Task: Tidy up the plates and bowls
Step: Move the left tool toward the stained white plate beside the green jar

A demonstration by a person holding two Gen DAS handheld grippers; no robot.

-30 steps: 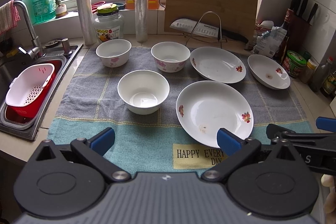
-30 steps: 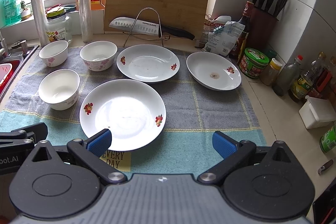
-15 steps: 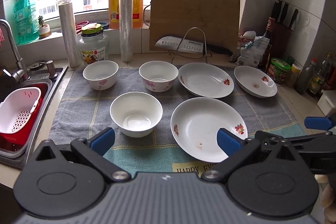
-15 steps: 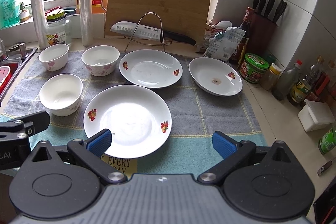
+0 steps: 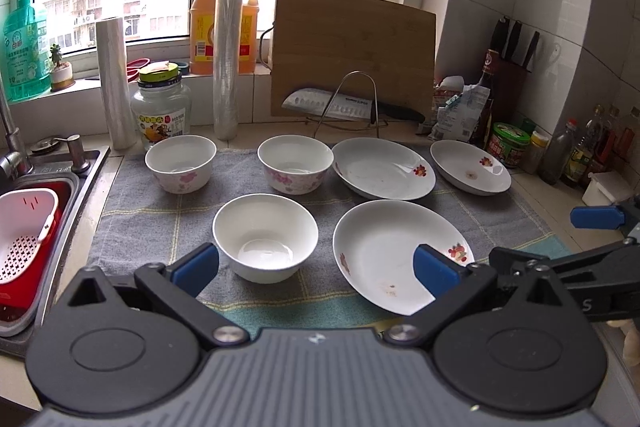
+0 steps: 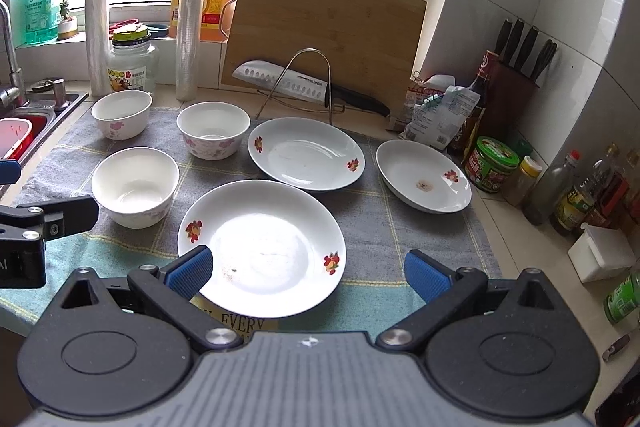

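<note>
Three white bowls and three white flowered plates lie on a grey-and-teal towel [image 5: 132, 211]. The near bowl [image 5: 265, 237] is plain; two flowered bowls [image 5: 181, 163] [image 5: 295, 163] stand behind it. The near plate [image 5: 394, 253] lies front right, with two more plates [image 5: 384, 169] [image 5: 470, 173] behind. My left gripper [image 5: 316, 265] is open and empty, above the towel's front edge. My right gripper [image 6: 308, 273] is open and empty, just before the near plate [image 6: 262, 247]. The near bowl [image 6: 135, 187] is to its left.
A sink [image 5: 48, 187] with a red-and-white colander [image 5: 22, 235] is at the left. A cutting board [image 5: 352, 51], a knife on a wire stand [image 5: 344, 103], a jar [image 5: 161, 103], film rolls and oil bottles line the back. Sauce bottles and a knife block [image 6: 516, 87] stand at the right.
Both grippers have tilted up, so the dishes sit lower in each view and more of the window shows. Both stay open and empty. No dish has moved.
</note>
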